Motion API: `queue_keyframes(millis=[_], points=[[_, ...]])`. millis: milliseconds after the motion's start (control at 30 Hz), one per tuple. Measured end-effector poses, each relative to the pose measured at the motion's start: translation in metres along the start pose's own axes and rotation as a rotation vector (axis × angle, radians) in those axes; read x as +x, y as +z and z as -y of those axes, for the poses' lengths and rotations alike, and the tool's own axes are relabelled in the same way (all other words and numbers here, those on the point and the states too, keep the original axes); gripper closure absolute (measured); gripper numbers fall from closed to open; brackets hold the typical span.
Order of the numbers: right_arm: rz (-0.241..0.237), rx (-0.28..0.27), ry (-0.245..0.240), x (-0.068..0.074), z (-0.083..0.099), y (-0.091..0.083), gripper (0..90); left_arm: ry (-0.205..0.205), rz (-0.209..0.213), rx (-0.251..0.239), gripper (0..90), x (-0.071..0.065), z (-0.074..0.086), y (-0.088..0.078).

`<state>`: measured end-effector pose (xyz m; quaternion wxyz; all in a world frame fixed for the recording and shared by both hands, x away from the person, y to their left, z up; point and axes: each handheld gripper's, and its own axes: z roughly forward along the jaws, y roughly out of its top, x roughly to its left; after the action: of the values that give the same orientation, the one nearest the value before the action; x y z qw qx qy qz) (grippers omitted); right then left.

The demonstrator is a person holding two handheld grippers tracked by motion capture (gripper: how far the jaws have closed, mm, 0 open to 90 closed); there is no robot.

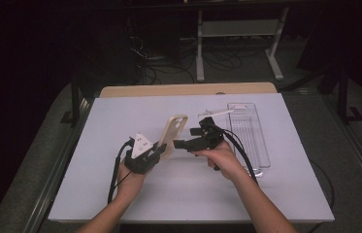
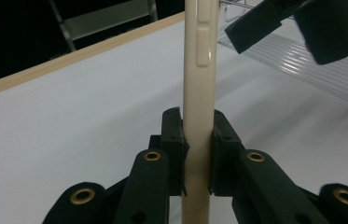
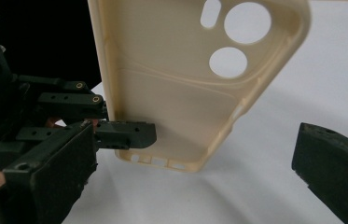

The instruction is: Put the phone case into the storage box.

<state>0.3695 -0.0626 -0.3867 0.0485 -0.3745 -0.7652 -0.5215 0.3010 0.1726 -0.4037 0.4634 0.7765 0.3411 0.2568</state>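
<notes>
Phone case point(image 1: 174, 134) upright, pinched edgewise by left gripper point(image 1: 155, 151); right gripper point(image 1: 184, 143) spread, just beside it.

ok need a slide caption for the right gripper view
Left gripper clamps a cream phone case upright by its edge while the right gripper's open jaws face its hollow inside.

A clear plastic tray point(image 1: 254, 138) lies on the white table point(image 1: 120, 194).

Left claw point(image 1: 161, 148) clamped tight, raised off the table; right claw point(image 1: 182, 143) level beside it, jaws spread wide.
</notes>
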Motion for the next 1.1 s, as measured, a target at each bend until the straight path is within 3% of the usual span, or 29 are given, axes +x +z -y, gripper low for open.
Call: queue_keyframes(millis=[433,500,600,767,833,1100], points=[[-0.005,-0.026,0.014,0.002,0.002,0.009,0.0,0.052,0.015,0.001,79.1,-0.011,-0.001,0.004],[-0.012,-0.035,0.024,0.003,0.002,0.010,0.0,0.033,0.019,-0.008,79.1,-0.015,-0.001,0.005],[-0.008,-0.044,0.031,0.004,0.003,0.011,0.0,0.053,0.023,-0.010,79.0,-0.018,-0.001,0.006],[-0.007,-0.053,0.045,0.005,0.003,0.012,0.0,0.045,0.022,-0.008,79.0,-0.022,0.000,0.006],[-0.013,-0.057,0.079,0.005,0.003,0.012,0.0,0.060,0.024,-0.011,78.9,-0.022,0.000,0.007],[-0.011,-0.071,0.081,0.003,0.003,0.012,0.0,0.062,0.029,-0.005,78.8,-0.028,0.001,0.008]])
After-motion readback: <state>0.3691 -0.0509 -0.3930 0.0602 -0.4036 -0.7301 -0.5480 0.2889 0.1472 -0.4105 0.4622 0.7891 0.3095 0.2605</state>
